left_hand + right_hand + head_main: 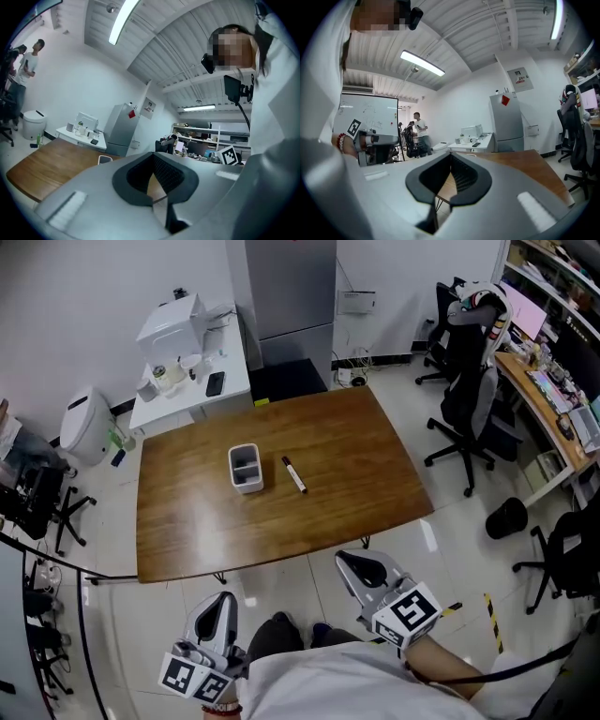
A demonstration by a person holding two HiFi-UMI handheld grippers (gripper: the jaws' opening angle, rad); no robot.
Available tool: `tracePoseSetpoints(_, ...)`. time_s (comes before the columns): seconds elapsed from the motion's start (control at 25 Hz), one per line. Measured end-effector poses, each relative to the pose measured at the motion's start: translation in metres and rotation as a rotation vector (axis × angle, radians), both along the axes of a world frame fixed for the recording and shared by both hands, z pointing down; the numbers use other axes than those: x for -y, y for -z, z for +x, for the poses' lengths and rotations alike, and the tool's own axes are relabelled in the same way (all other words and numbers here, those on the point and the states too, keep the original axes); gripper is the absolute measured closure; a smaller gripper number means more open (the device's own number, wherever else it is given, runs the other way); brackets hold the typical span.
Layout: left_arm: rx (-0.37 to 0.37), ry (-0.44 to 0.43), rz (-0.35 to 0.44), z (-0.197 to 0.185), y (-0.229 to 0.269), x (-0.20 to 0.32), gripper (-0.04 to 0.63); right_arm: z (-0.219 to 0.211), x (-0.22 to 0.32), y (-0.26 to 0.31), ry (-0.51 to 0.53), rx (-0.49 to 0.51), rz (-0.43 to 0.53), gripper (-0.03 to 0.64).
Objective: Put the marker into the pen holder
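Observation:
A black-and-white marker (294,474) lies flat near the middle of the wooden table (197,531). Just to its left stands the white and grey pen holder (245,468), with two compartments, both empty. Both grippers hang in front of the table's near edge, above the floor and well short of the marker. My left gripper (221,607) is at the lower left, and my right gripper (359,568) sits slightly nearer the table. Each has its jaws closed tip to tip with nothing between them, as the left gripper view (153,157) and right gripper view (451,155) show. The holder's rim (105,160) peeks over the left jaw.
A white side table (234,381) with a printer and small items stands behind the table's far left corner, next to a grey cabinet (291,296). Office chairs (473,399) and a desk line the right side. A white bin (86,426) stands at the left. People stand far off.

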State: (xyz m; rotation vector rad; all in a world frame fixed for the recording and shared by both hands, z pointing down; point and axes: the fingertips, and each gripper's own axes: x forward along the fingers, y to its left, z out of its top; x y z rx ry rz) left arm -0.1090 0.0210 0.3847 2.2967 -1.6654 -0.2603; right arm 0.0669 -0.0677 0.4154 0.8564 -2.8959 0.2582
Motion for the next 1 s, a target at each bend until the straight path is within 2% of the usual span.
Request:
tracePoseSetpoints(0.24,-0.007,0.021,0.052,-0.049,0.004,0.061,0.595,-0.019,0.048,-0.015,-0.051,-0.022,-0.028,0.615)
tracePoseSetpoints(0.48,-0.016,-0.048,0.102,-0.081,0.024,0.133,0.595,-0.061,0.11,-0.021,-0.057,-0.046,-0.016,0.615)
tracePoseSetpoints(0.56,-0.005,-0.072,0.089,-0.091,0.022,0.152,0.595,-0.079,0.128,-0.054,-0.023,-0.102,-0.025,0.595)
tracePoseSetpoints(0.64,0.007,-0.085,0.068,-0.101,0.017,0.165,0.595,-0.092,0.148,-0.104,-0.015,-0.205,-0.084,0.57)
tracePoseSetpoints(0.76,0.011,-0.096,0.041,-0.118,0.007,0.178,0.595,-0.099,0.181,-0.167,-0.061,-0.317,-0.186,0.551)
tracePoseSetpoints(1.0,-0.005,-0.093,0.004,-0.155,-0.008,0.194,0.595,-0.101,0.229,-0.237,-0.166,-0.451,-0.282,0.542)
